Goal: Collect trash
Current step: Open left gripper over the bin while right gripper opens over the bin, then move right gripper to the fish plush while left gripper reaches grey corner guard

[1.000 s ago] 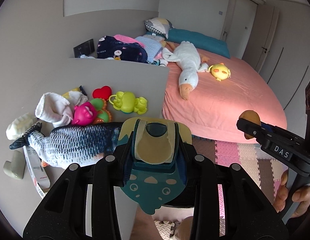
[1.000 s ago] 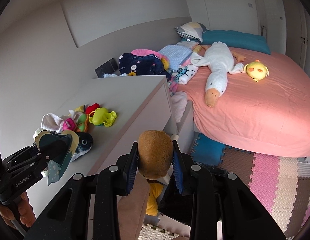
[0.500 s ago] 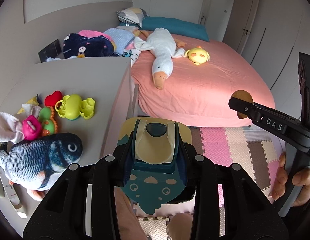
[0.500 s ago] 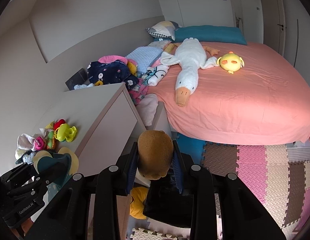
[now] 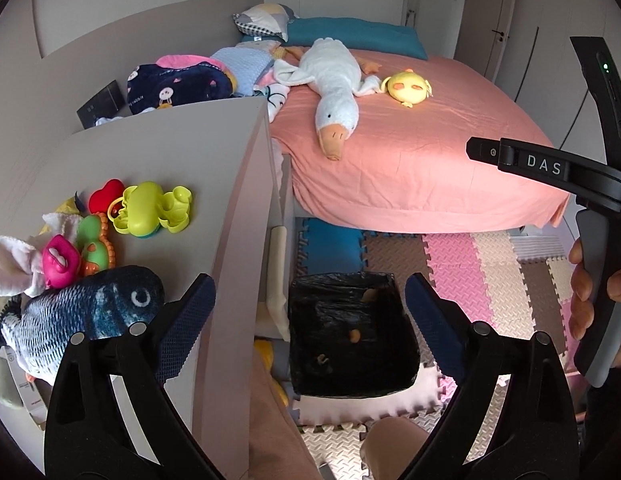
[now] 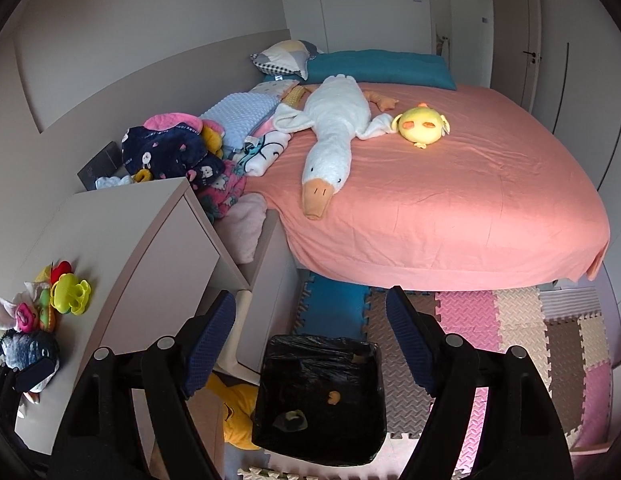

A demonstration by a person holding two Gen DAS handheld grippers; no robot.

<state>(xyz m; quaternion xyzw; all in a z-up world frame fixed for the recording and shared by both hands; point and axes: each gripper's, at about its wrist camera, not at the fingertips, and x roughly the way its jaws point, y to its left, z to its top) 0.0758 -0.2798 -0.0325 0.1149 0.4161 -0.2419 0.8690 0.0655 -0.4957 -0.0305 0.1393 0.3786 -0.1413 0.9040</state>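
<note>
Half a second earlier each gripper had been clamped on something: my left gripper (image 5: 308,300) on a teal-and-cream piece, my right gripper (image 6: 310,318) on a brown lump. By this moment both stood wide apart and empty, poised over the black-lined trash bin (image 6: 320,400) on the floor mat. I judged that both pieces had been dropped, so this round of collecting was done.

Inside the bin lay an orange scrap (image 6: 333,397) and a darker, greenish piece (image 6: 291,419); I could not tell which was which of the released items. The bin stood upright, mouth facing up, its long axis running away from me toward the bed (image 6: 450,208).

Just left stood the dresser (image 5: 178,160) with the toys (image 5: 150,210) on top. Farther off, a plush goose (image 6: 330,140) lay along the bed.
</note>
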